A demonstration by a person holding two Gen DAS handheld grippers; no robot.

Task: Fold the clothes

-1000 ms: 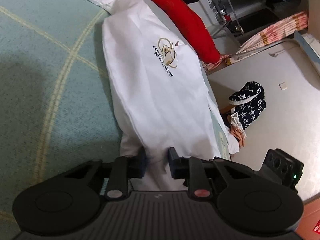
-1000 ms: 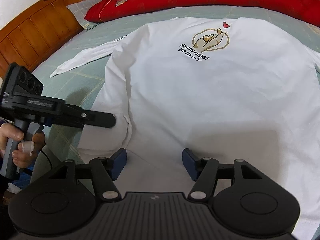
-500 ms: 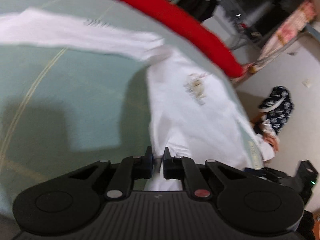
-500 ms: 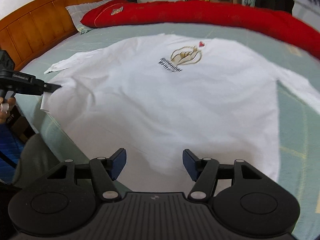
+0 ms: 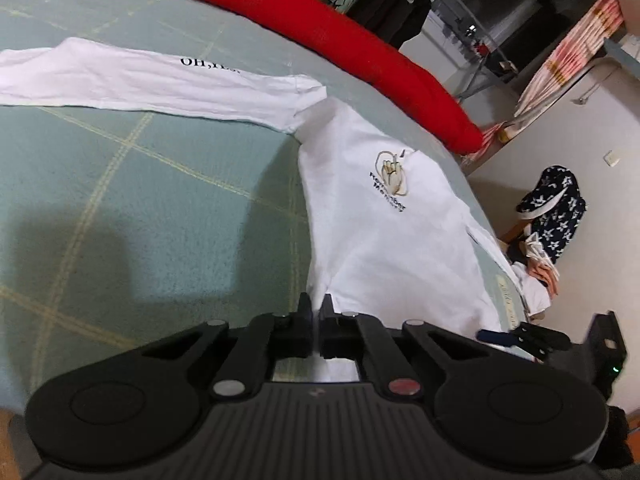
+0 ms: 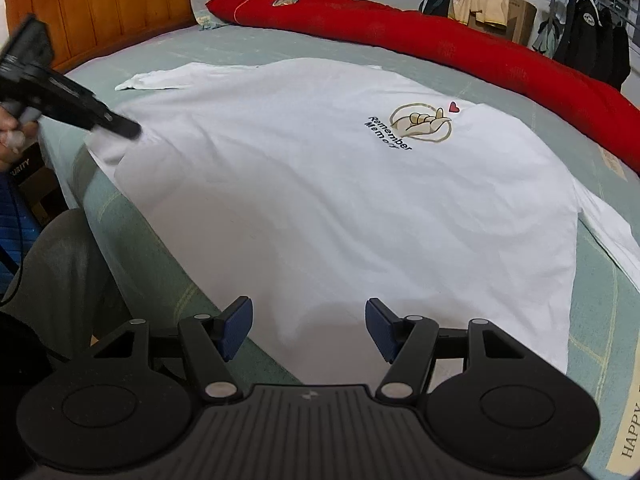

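Pale green checked bedsheet bears white long-sleeved printed cotton shirt, spread flat | left gripper clenched on shirt hem corner | right gripper released, above hem | advice: pinch right corner, lift evenly.

The white shirt spreading ahead of the right gripper is looking like soft matt cotton, lightly creased, with a flat printed emblem. Its corner is bunching between the matt black plastic fingers of the left gripper. The right gripper's pads are showing as dull blue rubber. Beneath both, the bed cover is appearing as pale green woven cloth, slightly rough. Beyond the shirt, the red bolster is reading as plush fabric, and the headboard as glossy varnished wood.
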